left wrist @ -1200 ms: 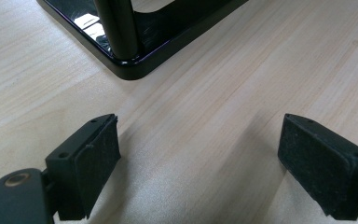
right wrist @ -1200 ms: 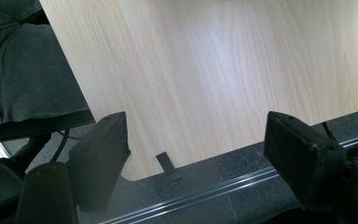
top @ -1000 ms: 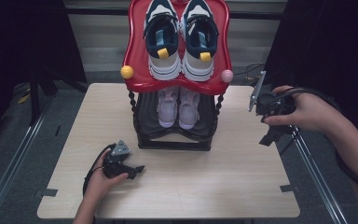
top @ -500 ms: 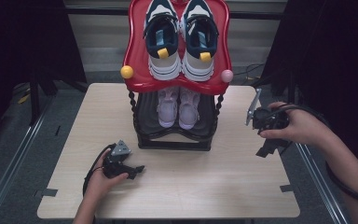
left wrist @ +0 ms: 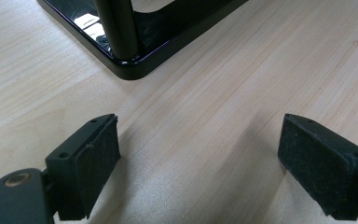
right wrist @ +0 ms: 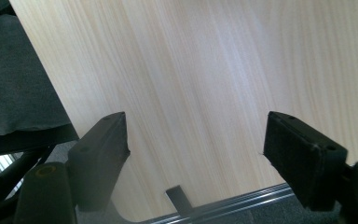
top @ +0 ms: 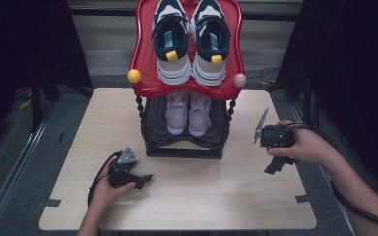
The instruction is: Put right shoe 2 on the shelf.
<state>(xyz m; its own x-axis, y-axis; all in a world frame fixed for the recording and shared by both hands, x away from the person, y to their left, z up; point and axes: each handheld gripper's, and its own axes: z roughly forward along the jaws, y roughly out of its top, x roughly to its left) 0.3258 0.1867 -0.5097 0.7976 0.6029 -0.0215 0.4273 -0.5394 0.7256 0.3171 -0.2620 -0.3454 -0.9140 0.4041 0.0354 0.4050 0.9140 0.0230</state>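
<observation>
Both grippers gape empty; right gripper (top: pixel 278 164) has dropped lower over the table (top: pixel 216 196), left gripper (top: pixel 140 180) unmoved.

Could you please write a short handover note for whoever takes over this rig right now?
Left gripper: open, empty, low over the table near the front left corner of the shoe rack.
Right gripper: open, empty, above the table's right side, pointing down.
Things: dark-and-white sneakers sit on the red top shelf; pale pink shoes sit on the black lower shelf.
Done: nothing gripped so far.
Left: probably a reach to the rack for a shoe; neither gripper touches one yet.
</observation>
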